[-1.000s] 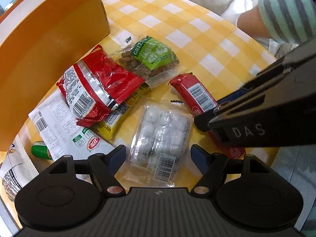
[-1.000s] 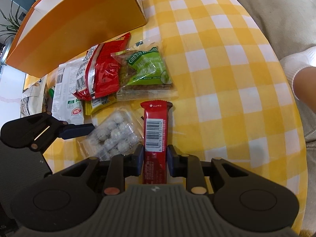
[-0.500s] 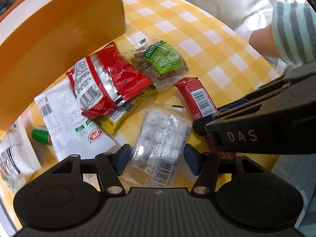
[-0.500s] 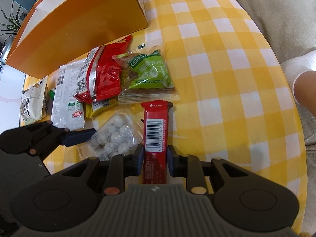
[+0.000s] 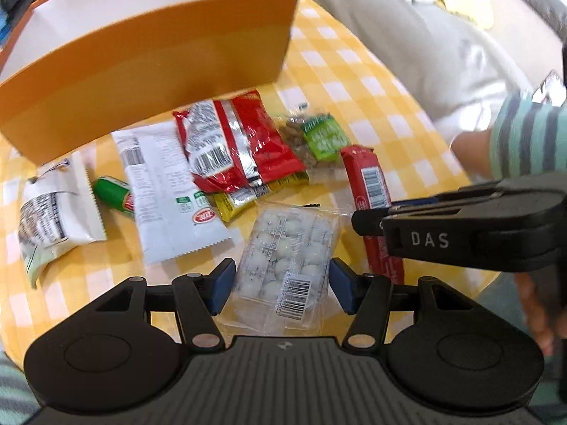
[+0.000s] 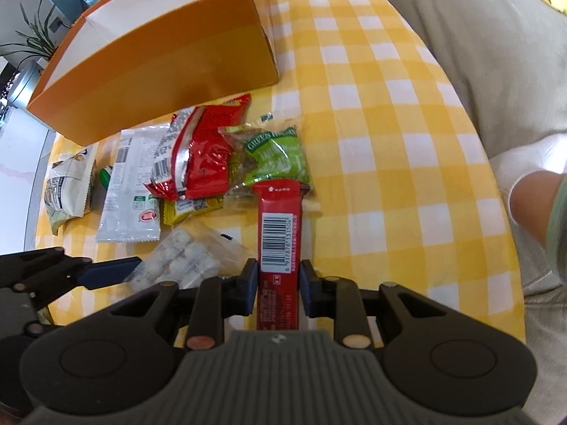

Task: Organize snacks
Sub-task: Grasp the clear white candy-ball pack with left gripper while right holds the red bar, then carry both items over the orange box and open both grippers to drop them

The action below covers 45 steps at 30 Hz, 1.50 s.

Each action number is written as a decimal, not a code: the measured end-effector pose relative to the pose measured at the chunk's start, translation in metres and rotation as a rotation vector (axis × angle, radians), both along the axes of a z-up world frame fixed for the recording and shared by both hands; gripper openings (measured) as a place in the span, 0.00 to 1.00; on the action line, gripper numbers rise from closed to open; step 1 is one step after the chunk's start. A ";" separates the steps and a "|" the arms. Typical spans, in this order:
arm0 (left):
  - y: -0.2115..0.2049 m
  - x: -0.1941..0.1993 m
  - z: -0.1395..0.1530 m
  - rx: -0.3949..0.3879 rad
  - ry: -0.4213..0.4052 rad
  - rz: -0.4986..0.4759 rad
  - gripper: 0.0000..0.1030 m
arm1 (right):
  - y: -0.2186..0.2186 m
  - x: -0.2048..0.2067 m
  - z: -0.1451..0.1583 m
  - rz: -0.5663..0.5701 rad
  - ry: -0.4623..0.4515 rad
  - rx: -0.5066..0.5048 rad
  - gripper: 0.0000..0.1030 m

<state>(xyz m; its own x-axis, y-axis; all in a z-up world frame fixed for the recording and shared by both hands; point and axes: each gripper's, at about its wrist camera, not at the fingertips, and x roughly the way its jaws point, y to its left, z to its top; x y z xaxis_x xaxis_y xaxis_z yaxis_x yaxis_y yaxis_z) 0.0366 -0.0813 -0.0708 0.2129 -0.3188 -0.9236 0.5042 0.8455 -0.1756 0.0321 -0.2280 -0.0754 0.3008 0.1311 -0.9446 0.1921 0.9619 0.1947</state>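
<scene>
Your right gripper (image 6: 276, 287) clamped a long red bar (image 6: 279, 233), barcode up, near the snack pile. Your left gripper (image 5: 282, 285) stood wide open, straddling the clear pack of white balls (image 5: 288, 260) on the checked cloth (image 6: 389, 141).

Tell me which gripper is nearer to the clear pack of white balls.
Left. The left gripper straddles the clear pack, jaws open; the right gripper, beside it, grips the red bar.

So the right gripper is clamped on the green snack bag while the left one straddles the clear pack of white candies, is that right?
Not quite. In the right wrist view, the right gripper is clamped on the red bar, not the green snack bag. The left gripper does straddle the clear pack of white candies.
</scene>
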 end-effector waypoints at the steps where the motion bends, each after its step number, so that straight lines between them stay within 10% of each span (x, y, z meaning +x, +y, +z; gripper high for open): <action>1: 0.003 0.000 0.004 -0.012 -0.004 0.014 0.64 | 0.001 0.000 0.002 0.004 -0.009 -0.004 0.21; 32: 0.055 0.084 0.140 -0.171 -0.297 0.194 0.64 | 0.033 0.081 0.135 0.272 -0.301 -0.064 0.21; 45: 0.044 0.157 0.134 -0.093 -0.310 0.211 0.64 | 0.036 0.167 0.137 0.334 -0.339 -0.133 0.21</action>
